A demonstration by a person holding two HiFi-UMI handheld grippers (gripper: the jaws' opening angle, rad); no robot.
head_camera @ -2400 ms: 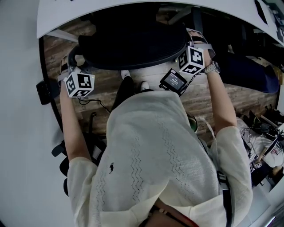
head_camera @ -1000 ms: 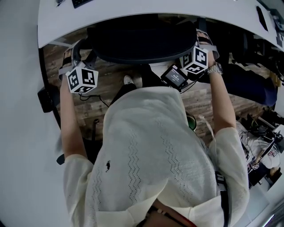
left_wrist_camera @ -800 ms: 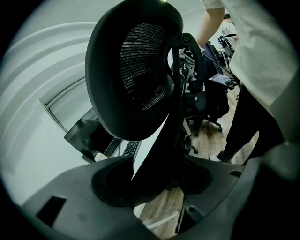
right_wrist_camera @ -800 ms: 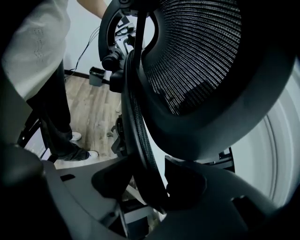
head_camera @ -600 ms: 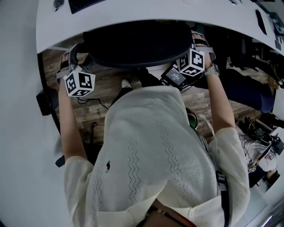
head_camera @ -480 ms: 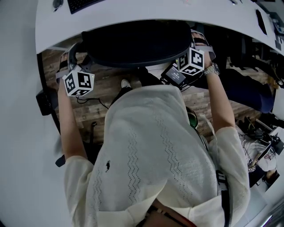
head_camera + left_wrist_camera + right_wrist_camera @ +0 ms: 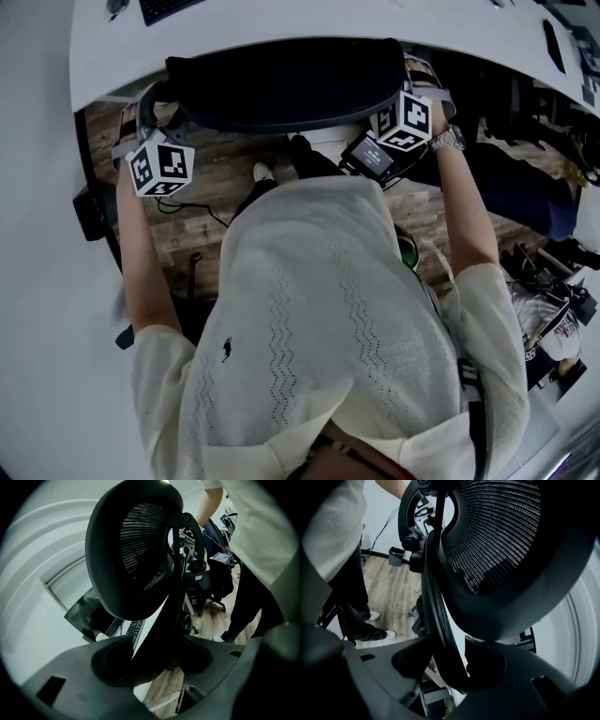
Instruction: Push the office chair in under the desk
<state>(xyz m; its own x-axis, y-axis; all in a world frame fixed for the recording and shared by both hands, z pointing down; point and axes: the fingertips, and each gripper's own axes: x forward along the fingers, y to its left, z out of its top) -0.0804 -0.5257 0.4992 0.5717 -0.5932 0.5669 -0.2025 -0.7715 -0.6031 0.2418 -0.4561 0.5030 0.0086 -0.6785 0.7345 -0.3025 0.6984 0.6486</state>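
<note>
1. The left tongs (image 7: 157,660) are pressed together on the dark frame of the backrest (image 7: 174,588). The frame rises between the two jaws and fills the space between the pads.
2. The right tongs (image 7: 449,665) pinch the mesh-covered rim of the same backrest. The rim passes between the jaws at a slant and lies hard against the right-hand jaw.
3. Above both pairs of tongs stands the oval mesh headrest (image 7: 131,550), carried on a jointed black bracket (image 7: 187,522) at the rear of the frame.
4. In the head view the left marker cube (image 7: 161,167) sits just off the left end of the chair's top. The right marker cube (image 7: 405,122) sits against its right end.
5. The office chair (image 7: 291,84) stands at the desk (image 7: 281,19). Its black top runs along the curved front edge of the white desk surface and meets that edge. The seat is hidden beneath the top, so its position under the desk cannot be told.
6. A black keyboard (image 7: 167,7) lies on the desk, beyond the chair's left end.
7. The floor (image 7: 216,202) is wood plank. One white shoe (image 7: 264,172) shows on it, just behind the chair.
8. The person wears a cream knit top (image 7: 319,328). Both arms reach forward, one to each gripper, and a wristwatch (image 7: 448,141) sits on the right wrist.
</note>
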